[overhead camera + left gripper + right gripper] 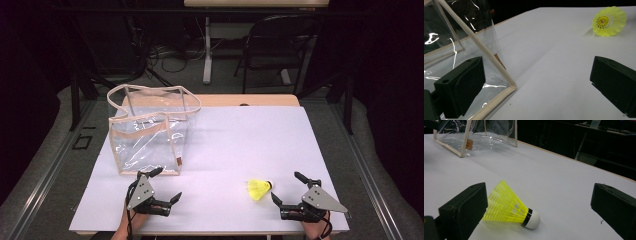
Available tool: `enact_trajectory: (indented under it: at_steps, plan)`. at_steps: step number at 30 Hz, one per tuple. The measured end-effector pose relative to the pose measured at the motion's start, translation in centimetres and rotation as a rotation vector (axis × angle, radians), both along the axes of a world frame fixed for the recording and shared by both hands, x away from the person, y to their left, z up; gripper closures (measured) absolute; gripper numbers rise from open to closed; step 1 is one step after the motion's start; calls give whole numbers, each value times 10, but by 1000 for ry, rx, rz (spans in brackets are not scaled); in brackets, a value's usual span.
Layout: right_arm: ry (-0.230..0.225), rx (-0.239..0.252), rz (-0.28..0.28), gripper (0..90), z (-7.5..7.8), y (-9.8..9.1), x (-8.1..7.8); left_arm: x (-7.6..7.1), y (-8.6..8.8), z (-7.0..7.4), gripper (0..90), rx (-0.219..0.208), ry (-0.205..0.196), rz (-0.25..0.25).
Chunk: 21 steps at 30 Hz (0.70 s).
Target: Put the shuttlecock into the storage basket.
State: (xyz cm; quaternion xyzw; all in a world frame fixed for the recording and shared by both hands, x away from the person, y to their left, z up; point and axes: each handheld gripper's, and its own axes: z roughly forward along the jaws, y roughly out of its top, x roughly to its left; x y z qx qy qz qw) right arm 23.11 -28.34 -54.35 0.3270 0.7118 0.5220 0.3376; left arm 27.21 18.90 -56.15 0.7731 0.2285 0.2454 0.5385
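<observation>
Shuttlecock (259, 189): it lies on its side on the white desk (240, 135), near the front edge, at about 9 o'clock of your right tongs and just beside their tips. Its white cork tip points toward those tongs.
Right tongs (289, 188): your jaws stand wide apart and hold nothing. In the right gripper view the shuttlecock (510, 207) lies between them, nearer the left jaw, its yellow skirt almost at that jaw; whether it touches I cannot tell.
Left tongs (167, 184): also spread wide and holding nothing, at about 6 o'clock of the bag.
Bag (148, 131): a clear bag with cream edging stands upright on the left half of the desk, its mouth open upward.
In the way: one jaw of your left tongs sits right at the bag's front bottom corner (510, 86). The desk between the two tongs is bare.
View differences: the left gripper view looks into the open skirt of the shuttlecock (609, 21), at about 1 o'clock. The right gripper view shows a small brown tag (469, 144) on the bag's edge.
Behind the desk: a dark chair (277, 47) stands at 12 o'clock.
</observation>
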Motion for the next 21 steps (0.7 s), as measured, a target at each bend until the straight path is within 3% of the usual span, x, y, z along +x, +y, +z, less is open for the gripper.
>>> enact_trajectory:
  at_steps: [21]
  plan:
    - [9, -1, 11, 6, -1, 0, 0, 13, -24, 0, 0, 20, 47, -88]
